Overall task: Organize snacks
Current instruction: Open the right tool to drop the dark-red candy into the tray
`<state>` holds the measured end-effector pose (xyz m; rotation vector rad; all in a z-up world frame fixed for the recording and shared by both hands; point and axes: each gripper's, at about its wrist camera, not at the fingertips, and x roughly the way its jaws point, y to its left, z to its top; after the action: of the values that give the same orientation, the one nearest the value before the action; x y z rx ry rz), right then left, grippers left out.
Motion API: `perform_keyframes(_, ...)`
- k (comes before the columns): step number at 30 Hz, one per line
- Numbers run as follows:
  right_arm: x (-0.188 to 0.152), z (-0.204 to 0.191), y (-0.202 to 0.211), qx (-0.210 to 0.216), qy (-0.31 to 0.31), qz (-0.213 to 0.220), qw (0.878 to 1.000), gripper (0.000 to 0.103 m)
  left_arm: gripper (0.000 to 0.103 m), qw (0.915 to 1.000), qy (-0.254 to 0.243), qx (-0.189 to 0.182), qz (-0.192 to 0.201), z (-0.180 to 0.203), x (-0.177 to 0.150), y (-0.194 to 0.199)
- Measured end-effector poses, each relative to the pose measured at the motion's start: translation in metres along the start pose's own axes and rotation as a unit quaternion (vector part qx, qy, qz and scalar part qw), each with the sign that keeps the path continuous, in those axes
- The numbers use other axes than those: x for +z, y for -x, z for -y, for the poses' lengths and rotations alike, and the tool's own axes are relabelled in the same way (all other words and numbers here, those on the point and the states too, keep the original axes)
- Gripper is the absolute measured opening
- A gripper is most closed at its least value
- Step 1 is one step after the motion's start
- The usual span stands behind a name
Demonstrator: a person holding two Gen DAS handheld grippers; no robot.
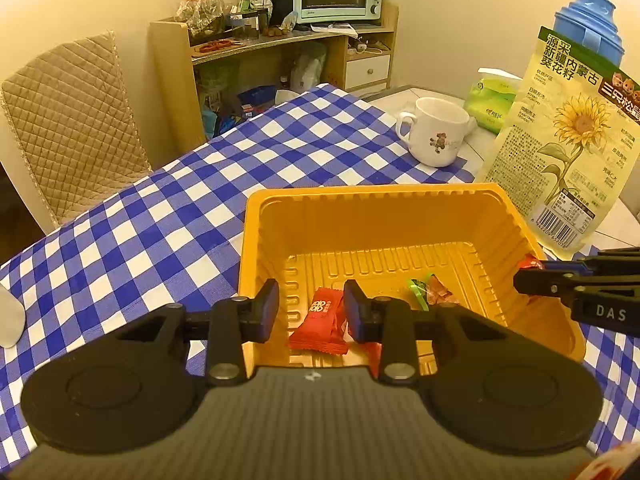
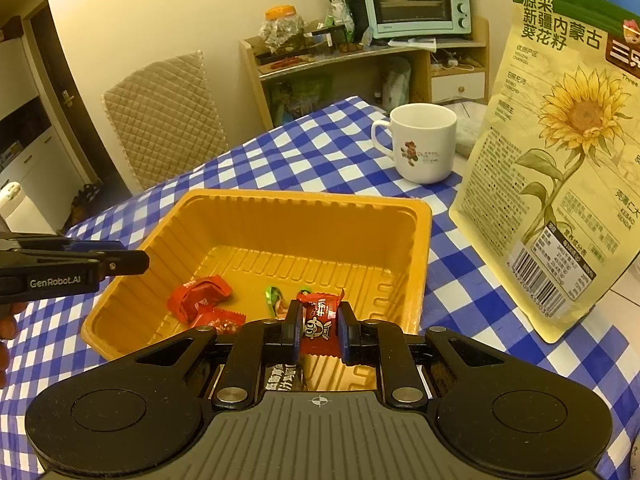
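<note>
An orange plastic tray (image 1: pixel 360 194) (image 2: pixel 300 196) sits on the blue-checked tablecloth. My left gripper (image 1: pixel 312 312) hovers over the tray's near left part with its jaws apart. A red snack packet (image 1: pixel 320 320) lies loose on the tray floor below the gap, and neither pad touches it. In the right wrist view the left gripper (image 2: pixel 132 260) reaches over the tray's left rim. Red packets (image 2: pixel 200 294) and a green-wrapped candy (image 1: pixel 418 288) (image 2: pixel 274 296) also lie in the tray. My right gripper (image 2: pixel 318 316) (image 1: pixel 528 280) is shut on another red snack packet (image 2: pixel 320 320) above the tray's near edge.
A tall sunflower-seed bag (image 1: pixel 560 140) (image 2: pixel 560 140) stands right of the tray. A white mug (image 1: pixel 436 132) (image 2: pixel 424 144) stands behind it, with a green tissue pack (image 1: pixel 492 100) and a blue flask (image 1: pixel 588 20) further back. A quilted chair (image 1: pixel 72 120) stands at the table's far left.
</note>
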<state>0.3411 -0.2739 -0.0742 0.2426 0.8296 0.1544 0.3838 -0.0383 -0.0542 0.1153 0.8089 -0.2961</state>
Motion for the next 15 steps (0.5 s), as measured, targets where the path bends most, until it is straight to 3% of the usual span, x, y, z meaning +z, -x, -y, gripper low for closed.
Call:
perform_keyframes(11, 0.010, -0.005, 0.000, -0.016, 0.019, 0.031, 0.999, 0.021, 0.032, 1.0000, 0.006, 0.000, 0.002, 0.001, -0.003, 0.013)
perform_keyframes(12, 0.011, -0.005, 0.002, -0.019, 0.018, 0.035, 0.999, 0.027, 0.032, 1.0000, 0.008, 0.000, 0.002, 0.002, -0.004, 0.015)
perform_keyframes(15, 0.010, -0.004, 0.010, -0.017, 0.010, 0.057, 0.998, 0.063, 0.034, 0.9999, 0.014, 0.001, 0.002, 0.002, -0.006, 0.020)
